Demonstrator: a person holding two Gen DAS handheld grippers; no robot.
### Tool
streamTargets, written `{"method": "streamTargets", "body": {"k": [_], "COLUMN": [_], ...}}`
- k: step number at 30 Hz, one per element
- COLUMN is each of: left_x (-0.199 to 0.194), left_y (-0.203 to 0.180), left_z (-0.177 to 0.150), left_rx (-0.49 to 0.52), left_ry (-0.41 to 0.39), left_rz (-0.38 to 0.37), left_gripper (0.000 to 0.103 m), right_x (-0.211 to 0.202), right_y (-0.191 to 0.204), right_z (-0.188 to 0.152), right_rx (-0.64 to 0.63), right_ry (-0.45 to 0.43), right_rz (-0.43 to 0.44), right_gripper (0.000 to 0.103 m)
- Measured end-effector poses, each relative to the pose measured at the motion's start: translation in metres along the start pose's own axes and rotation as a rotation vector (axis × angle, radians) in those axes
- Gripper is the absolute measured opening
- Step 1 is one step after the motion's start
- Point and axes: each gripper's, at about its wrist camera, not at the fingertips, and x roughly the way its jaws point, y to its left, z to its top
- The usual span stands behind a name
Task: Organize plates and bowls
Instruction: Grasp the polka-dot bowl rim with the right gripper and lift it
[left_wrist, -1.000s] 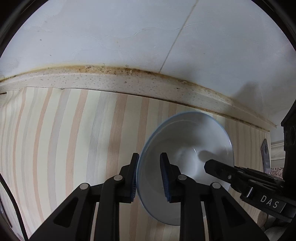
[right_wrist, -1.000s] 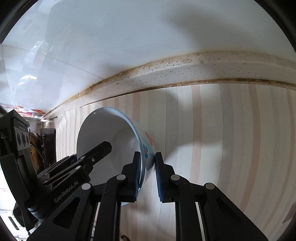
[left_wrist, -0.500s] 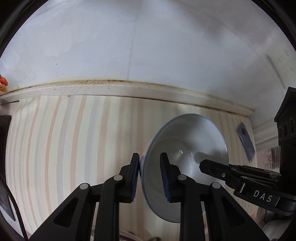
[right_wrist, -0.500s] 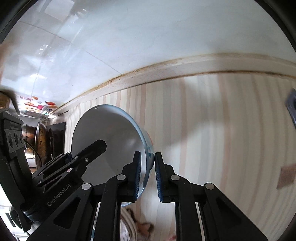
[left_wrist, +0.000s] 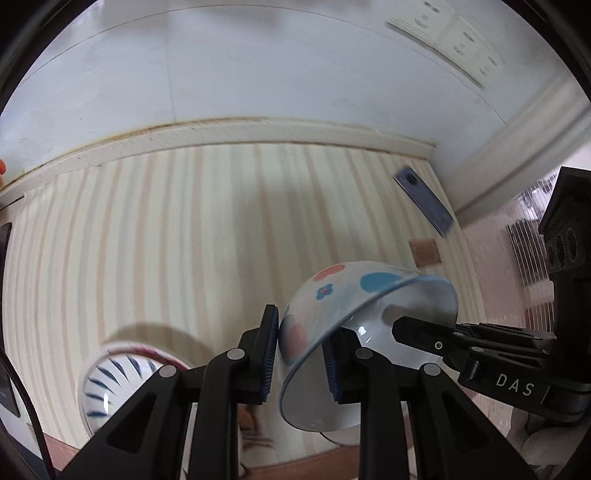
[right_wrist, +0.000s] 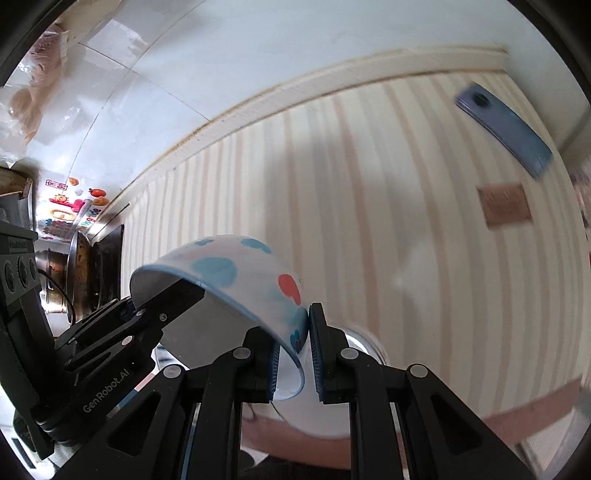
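Bright, even daylight in both views. Motion blur smears the phone (right_wrist: 504, 123) and the socket plates (left_wrist: 448, 42). Glare streaks the wall tiles (right_wrist: 122, 92). Soft shadow falls across the counter (right_wrist: 321, 155). Fisheye bends every edge, corners black.

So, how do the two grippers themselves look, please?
Both are matte black with silver rivets and ribbed blue pads. The left gripper reads "GenRobot.AI" from the right wrist view; the right gripper reads "DAS" from the left. No sleeves are visible.

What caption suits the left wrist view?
Both grippers, left gripper and right gripper, clamp a tilted spotted bowl above the striped counter.
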Motion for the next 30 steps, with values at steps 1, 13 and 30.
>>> {"method": "streamTargets", "body": {"k": [1,13,30], "left_x": [0.002,0.034,0.049], "left_y": [-0.005,-0.038,-0.035], "left_z": [-0.006,-0.046,-0.049], "left_rx": [0.010,0.069,0.054], "left_ry": [0.008,0.128,0.157], "left_rz": [-0.006,0.005,0.046], "left_gripper": [0.020,0.020,0.020], "right_x": [-0.001,0.009,0.027], "right_y": [-0.004,-0.058,-0.068], "right_z": [-0.006,-0.058,-0.054], "right_rx": [0.007,0.084,0.091], "right_ry": [0.000,0.055,0.144], "right_rz": [-0.002,-0.015,-0.026], "right_gripper": [0.016,0.017,0.017]}}
